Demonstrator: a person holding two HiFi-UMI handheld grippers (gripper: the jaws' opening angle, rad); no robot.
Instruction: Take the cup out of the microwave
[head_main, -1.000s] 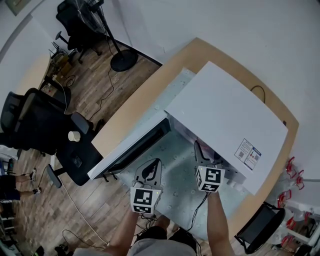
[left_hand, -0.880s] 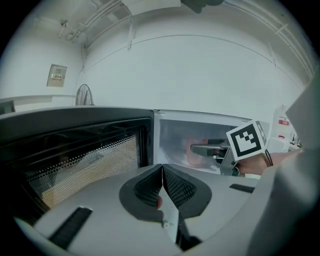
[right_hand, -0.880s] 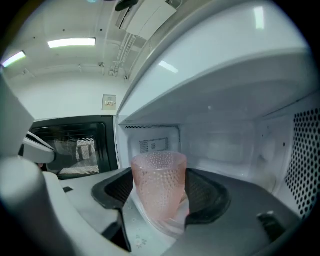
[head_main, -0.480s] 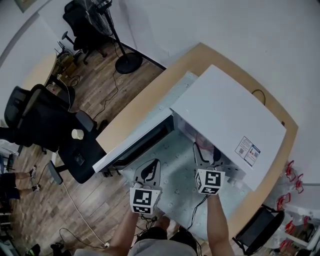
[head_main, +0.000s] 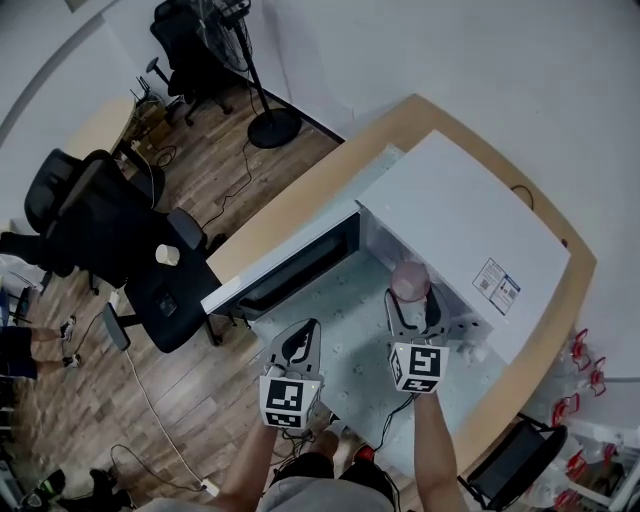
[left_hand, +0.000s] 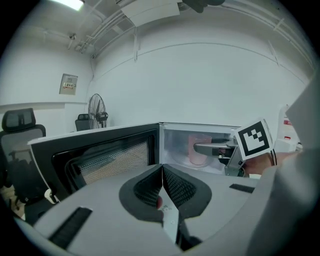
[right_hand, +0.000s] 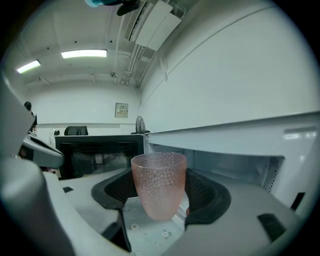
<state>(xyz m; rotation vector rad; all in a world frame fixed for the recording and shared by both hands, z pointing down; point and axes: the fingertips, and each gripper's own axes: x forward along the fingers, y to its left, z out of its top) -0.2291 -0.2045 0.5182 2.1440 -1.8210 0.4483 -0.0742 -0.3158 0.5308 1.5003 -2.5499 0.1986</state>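
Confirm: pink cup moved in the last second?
Yes. The pink cup, in the right gripper, came out toward the person, now past the front edge of the microwave.

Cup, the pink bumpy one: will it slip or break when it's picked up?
The cup looks stiff and see-through, perhaps glass or hard plastic, so it could break if dropped. Its bumpy sides probably help the padded fingers grip. It looks empty, so likely light.

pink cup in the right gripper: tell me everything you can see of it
The cup is translucent pink, glass or plastic by its look. Its dotted, bumpy wall tapers to a narrower base, and it has no handle. It looks empty and stands upright. The right gripper clamps it between its jaws, one pad on each side. In the head view it is at the open microwave's mouth, over the patterned cloth.
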